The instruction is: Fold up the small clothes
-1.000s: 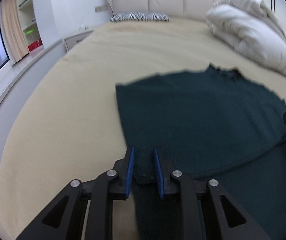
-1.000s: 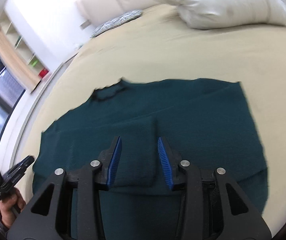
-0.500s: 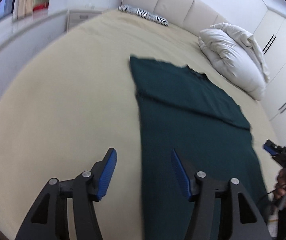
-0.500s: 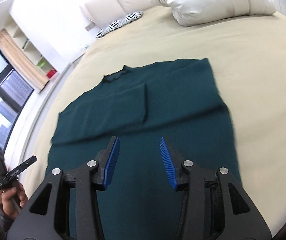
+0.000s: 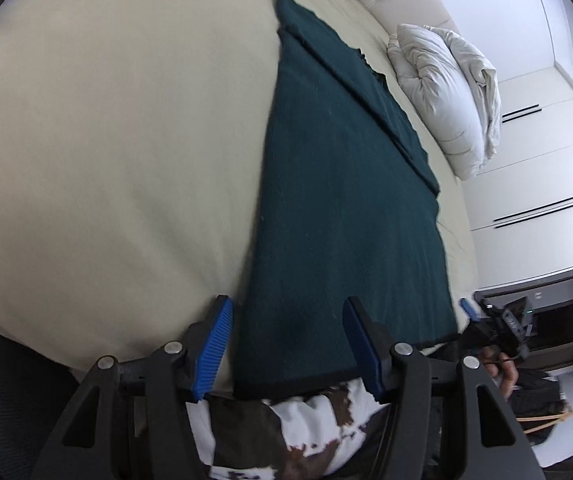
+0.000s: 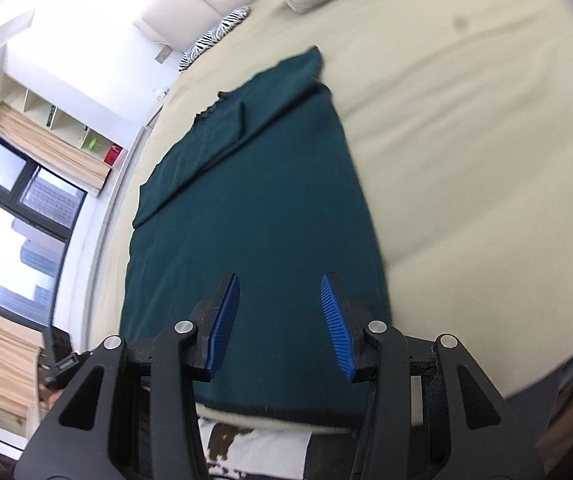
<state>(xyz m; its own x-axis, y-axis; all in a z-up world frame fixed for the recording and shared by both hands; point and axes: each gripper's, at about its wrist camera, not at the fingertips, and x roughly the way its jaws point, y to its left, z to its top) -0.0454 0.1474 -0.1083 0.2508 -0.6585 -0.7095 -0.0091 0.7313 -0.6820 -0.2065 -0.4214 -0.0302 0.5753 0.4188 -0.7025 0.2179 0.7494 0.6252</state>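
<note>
A dark green sweater (image 5: 346,200) lies flat on the beige bed (image 5: 106,160), its sleeves folded across the chest at the far end. My left gripper (image 5: 288,340) stands open just above the near hem's left corner, with the cloth below the blue pads and not pinched. Over the hem's right part hovers my right gripper (image 6: 281,320), also open and holding nothing. The sweater (image 6: 254,220) stretches away from it toward the collar. Each view catches the other gripper at its edge: the right gripper (image 5: 498,328) in a hand, the left gripper (image 6: 60,364) low at the left.
A white duvet (image 5: 446,92) is bundled at the far right of the bed, beside a zebra cushion (image 6: 214,36) and the padded headboard (image 6: 190,8). White wardrobe doors (image 5: 534,184) stand to the right, a window (image 6: 18,208) to the left. The person's brown-and-white clothing (image 5: 318,420) shows below the bed edge.
My left gripper has let go of the fold of green cloth it pinched and opened wide. Both grippers have drawn back from the sweater's upper part to its near hem.
</note>
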